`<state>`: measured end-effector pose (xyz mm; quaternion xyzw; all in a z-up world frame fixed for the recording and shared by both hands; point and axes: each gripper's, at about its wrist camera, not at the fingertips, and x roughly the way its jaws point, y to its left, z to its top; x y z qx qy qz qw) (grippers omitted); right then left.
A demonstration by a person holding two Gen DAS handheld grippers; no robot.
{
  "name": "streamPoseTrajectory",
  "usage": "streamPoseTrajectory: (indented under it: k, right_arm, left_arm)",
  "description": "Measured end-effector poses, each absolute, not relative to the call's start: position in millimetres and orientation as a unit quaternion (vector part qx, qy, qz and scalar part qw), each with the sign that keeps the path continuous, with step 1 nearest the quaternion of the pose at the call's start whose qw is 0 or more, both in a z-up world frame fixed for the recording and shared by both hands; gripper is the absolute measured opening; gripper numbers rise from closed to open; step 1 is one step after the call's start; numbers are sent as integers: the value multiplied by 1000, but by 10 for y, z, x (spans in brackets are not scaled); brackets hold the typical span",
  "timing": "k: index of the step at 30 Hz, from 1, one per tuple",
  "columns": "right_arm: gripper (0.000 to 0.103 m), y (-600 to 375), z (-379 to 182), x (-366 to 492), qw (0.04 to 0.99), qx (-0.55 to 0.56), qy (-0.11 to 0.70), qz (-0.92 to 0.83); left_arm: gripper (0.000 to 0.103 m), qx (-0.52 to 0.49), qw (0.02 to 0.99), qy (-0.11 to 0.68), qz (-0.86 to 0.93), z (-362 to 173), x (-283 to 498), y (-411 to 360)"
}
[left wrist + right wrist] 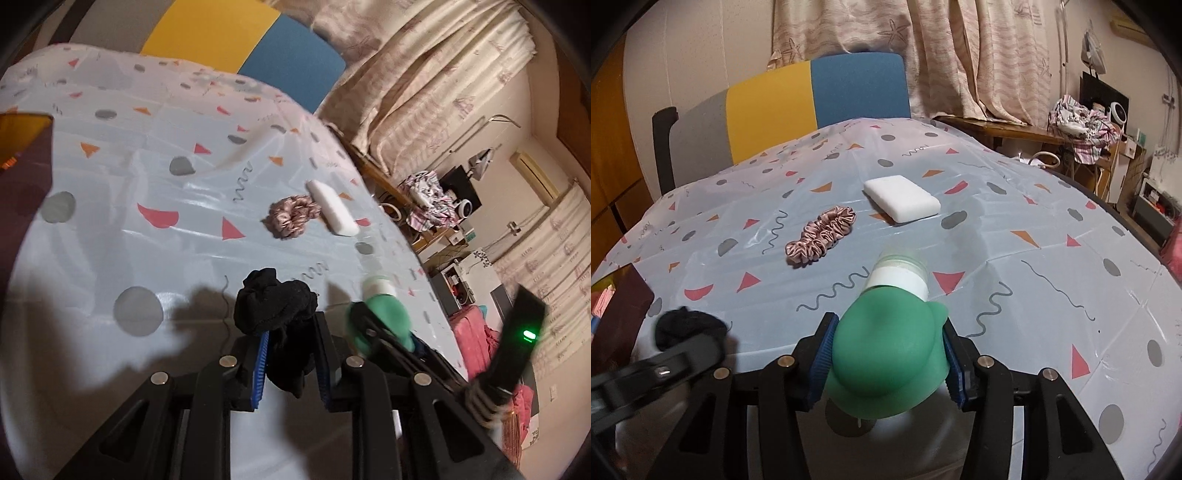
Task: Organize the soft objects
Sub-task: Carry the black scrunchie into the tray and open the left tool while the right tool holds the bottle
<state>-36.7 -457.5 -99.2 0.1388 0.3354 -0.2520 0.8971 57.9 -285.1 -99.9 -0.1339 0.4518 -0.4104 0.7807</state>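
My left gripper (291, 332) is shut on a black sock (277, 306) and holds it above the table. My right gripper (890, 350) is shut on a soft green squeeze bottle (890, 350) with a white collar and clear cap; the bottle also shows in the left wrist view (384, 314). A pink satin scrunchie (822, 235) lies on the patterned tablecloth (1034, 258), and a white sponge block (902, 198) lies just beyond it. Both also show in the left wrist view, the scrunchie (291, 218) beside the sponge (332, 207). The sock shows at the left in the right wrist view (689, 326).
A dark reddish box (617, 314) stands at the table's left edge. A chair (812, 107) with grey, yellow and blue back stands behind the table. Curtains (923, 55) hang behind, and a cluttered side table (1078, 125) with clothes stands to the right.
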Motion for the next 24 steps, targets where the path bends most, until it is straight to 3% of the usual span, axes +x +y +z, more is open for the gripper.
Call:
streamPoseTrajectory:
  k: [15, 24]
  right_arm:
    - [54, -4499, -1006, -333, 897, 115, 340, -257]
    - [54, -4490, -997, -345, 898, 114, 337, -260]
  left_arm:
    - [21, -127, 825, 363, -414, -212, 289, -1903]
    - [21, -123, 858, 383, -320, -155, 779, -1041]
